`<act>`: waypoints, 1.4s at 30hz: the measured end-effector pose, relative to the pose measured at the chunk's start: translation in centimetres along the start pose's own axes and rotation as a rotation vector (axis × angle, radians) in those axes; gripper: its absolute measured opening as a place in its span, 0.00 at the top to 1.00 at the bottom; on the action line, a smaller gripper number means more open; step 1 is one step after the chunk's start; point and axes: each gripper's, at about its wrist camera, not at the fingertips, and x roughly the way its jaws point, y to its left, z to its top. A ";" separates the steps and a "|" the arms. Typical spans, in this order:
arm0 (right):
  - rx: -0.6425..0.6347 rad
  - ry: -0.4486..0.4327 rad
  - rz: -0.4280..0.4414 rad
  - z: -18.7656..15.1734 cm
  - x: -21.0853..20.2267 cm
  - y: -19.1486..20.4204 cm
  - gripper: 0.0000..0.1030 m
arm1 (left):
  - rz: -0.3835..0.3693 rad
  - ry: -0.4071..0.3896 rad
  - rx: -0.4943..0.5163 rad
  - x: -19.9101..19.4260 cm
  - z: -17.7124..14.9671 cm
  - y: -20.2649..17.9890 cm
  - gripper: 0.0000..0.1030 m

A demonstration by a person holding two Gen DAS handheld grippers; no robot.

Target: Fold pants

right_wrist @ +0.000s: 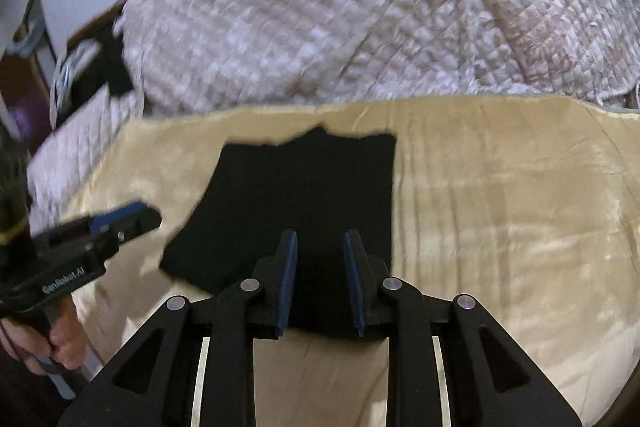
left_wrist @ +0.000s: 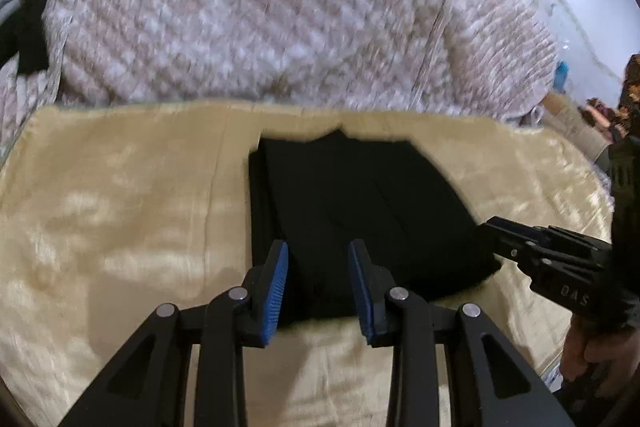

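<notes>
The black pants [left_wrist: 360, 211] lie folded into a compact rectangle on a cream blanket [left_wrist: 120, 211], with a quilted pink-and-white bedspread [left_wrist: 260, 7] bunched up on the far side. The left gripper [left_wrist: 318, 287] hangs above the near edge of the pants, its blue-padded fingers [left_wrist: 276, 291] parted with nothing between them. The right gripper [right_wrist: 320, 279] sits over the same near edge from the other side — jaws also apart, empty. In the left wrist view the right gripper shows at the right of the pants; both views are blurred
</notes>
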 end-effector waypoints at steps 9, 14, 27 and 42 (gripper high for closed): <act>0.038 0.033 0.004 -2.2 -0.8 -0.1 0.76 | 0.045 0.063 -0.004 0.0 -2.3 -0.4 0.66; -0.001 0.049 -0.027 -4.2 -1.5 1.3 0.76 | 0.062 0.080 0.021 -0.2 -3.6 -0.9 0.66; -0.052 0.127 -0.093 -5.9 0.6 1.1 0.46 | 0.096 0.131 0.031 1.1 -5.0 -0.7 0.53; -0.071 0.140 -0.100 -6.1 1.0 1.3 0.42 | 0.106 0.137 0.030 1.5 -5.1 -0.3 0.42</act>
